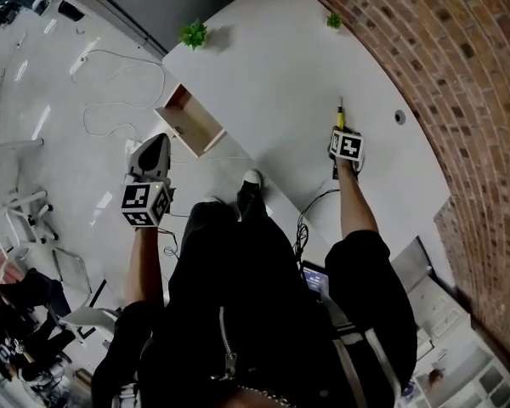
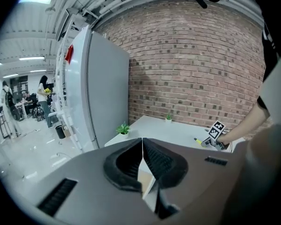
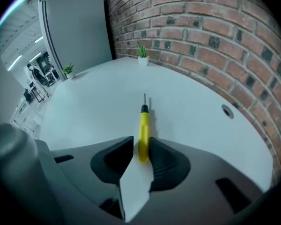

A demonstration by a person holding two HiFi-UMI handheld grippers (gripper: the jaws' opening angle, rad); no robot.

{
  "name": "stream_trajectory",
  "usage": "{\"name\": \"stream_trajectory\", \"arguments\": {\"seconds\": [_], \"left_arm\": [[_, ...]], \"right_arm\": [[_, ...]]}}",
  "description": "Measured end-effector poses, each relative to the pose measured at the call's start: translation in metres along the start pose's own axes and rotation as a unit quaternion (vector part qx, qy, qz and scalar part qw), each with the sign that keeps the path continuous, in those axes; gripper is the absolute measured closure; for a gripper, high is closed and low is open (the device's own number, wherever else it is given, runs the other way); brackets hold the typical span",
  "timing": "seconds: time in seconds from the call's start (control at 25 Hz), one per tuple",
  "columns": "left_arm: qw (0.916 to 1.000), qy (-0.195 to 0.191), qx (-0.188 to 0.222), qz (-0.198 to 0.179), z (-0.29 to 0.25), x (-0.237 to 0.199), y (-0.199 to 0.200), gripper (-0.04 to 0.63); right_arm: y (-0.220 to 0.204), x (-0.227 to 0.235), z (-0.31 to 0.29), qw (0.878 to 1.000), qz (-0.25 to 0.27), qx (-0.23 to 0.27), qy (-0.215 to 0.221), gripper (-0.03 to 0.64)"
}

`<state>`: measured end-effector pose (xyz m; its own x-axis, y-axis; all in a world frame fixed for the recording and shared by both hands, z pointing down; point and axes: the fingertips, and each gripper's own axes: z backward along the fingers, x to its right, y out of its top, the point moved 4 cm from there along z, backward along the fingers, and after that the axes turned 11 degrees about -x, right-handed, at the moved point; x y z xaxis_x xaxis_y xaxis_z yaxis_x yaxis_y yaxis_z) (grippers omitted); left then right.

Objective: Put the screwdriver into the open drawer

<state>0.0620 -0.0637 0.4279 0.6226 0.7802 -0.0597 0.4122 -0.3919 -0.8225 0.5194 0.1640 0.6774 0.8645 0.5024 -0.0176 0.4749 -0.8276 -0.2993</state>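
A yellow-handled screwdriver [image 1: 340,118] [image 3: 144,123] lies flat on the white table [image 1: 272,83], tip pointing away from me. My right gripper [image 1: 341,136] [image 3: 141,146] is down over its handle end. The handle sits between the jaws, against the right finger [image 3: 165,161], with a thin gap on the left side, so the gripper reads as open. The open wooden drawer [image 1: 206,139] sticks out of the table's left edge. My left gripper [image 1: 153,150] [image 2: 142,143] hovers just short of the drawer, shut and empty. In the left gripper view the right gripper's marker cube [image 2: 217,130] shows on the table.
Two small potted plants [image 1: 194,34] [image 1: 334,20] stand at the table's far edge. A cable hole [image 1: 399,117] lies right of the screwdriver. A brick wall [image 1: 459,75] runs along the right. A white cable [image 1: 123,83] trails on the floor past the drawer. My shoe [image 1: 252,179] is under the table edge.
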Motion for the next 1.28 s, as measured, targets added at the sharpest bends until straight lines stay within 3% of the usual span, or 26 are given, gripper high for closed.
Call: {"name": "stream_trajectory", "arguments": {"seconds": [0.08, 0.28, 0.44, 0.76, 0.92, 1.04, 1.28], "left_arm": [[0.9999, 0.009, -0.002, 0.009, 0.005, -0.006, -0.007, 0.571], [0.9996, 0.016, 0.004, 0.024, 0.01, -0.012, -0.018, 0.571], [0.9992, 0.018, 0.012, 0.032, 0.011, -0.026, -0.022, 0.571], [0.9973, 0.036, 0.036, 0.053, 0.023, -0.087, -0.024, 0.571], [0.9952, 0.054, 0.043, 0.07, 0.027, -0.122, -0.026, 0.571], [0.9928, 0.072, 0.044, 0.085, 0.031, -0.149, -0.032, 0.571], [0.9858, 0.109, 0.042, 0.121, 0.044, -0.19, -0.053, 0.571]], "right_arm": [[-0.001, -0.003, -0.002, 1.0, -0.005, -0.006, -0.005, 0.532], [0.004, -0.014, 0.0, 1.0, 0.0, -0.008, 0.004, 0.537], [0.019, -0.036, 0.012, 1.0, 0.009, 0.019, 0.023, 0.538], [0.075, -0.129, 0.046, 0.993, 0.063, 0.079, 0.063, 0.538], [0.109, -0.193, 0.062, 0.983, 0.113, 0.107, 0.095, 0.538], [0.128, -0.245, 0.062, 0.971, 0.154, 0.122, 0.136, 0.538], [0.154, -0.344, 0.079, 0.945, 0.243, 0.128, 0.176, 0.538]]}}
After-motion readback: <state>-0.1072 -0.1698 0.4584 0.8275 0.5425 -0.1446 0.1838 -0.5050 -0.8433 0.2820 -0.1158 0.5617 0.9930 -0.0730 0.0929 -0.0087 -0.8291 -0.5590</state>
